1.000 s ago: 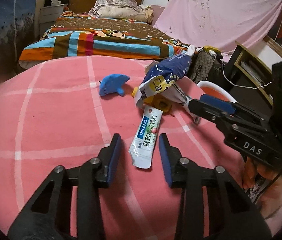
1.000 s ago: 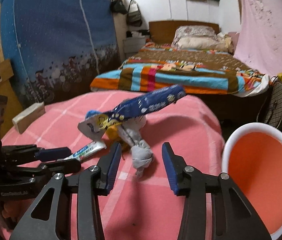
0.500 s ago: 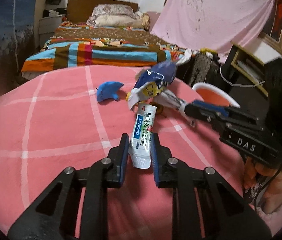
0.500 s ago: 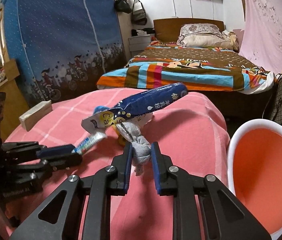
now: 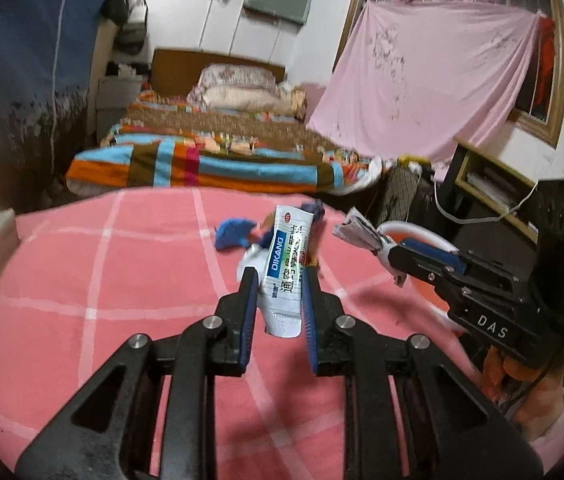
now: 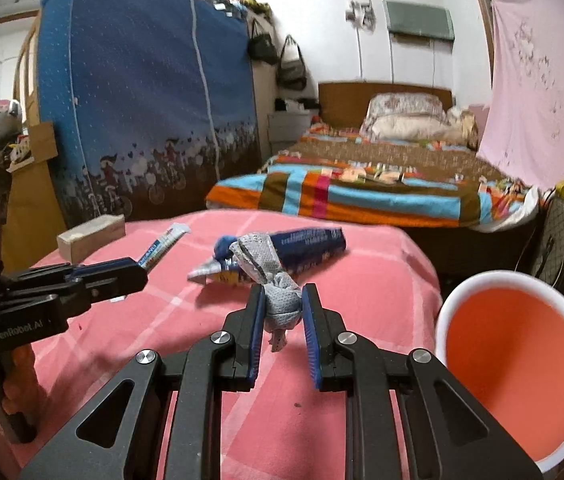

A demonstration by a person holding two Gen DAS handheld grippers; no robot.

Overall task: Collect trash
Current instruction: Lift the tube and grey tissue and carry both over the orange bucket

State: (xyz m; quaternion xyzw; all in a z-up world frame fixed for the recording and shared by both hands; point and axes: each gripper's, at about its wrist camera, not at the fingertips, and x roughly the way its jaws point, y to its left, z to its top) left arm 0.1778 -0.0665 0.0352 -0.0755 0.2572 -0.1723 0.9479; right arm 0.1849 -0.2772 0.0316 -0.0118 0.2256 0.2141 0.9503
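Observation:
My left gripper (image 5: 278, 280) is shut on a white and blue toothpaste tube (image 5: 288, 264) and holds it lifted above the pink checked bedcover (image 5: 122, 304). The tube also shows in the right wrist view (image 6: 160, 246). My right gripper (image 6: 282, 300) is shut on a knotted grey rag (image 6: 278, 304), also raised. The rag shows in the left wrist view (image 5: 362, 232). A blue snack bag (image 6: 302, 250) lies on the cover behind it. An orange bin with a white rim (image 6: 514, 356) stands to the right, seen too in the left wrist view (image 5: 414, 230).
A blue dolphin toy (image 5: 234, 234) lies on the cover. A tan block (image 6: 92, 236) sits at the far left of the cover. A striped bed (image 6: 362, 192) lies beyond, a blue wardrobe (image 6: 142, 112) left, a dark shelf unit (image 5: 494, 196) right.
Both grippers closed, the left on the toothpaste tube and the right on the grey rag, then both lifted their items off the cover. The snack bag dropped flat.

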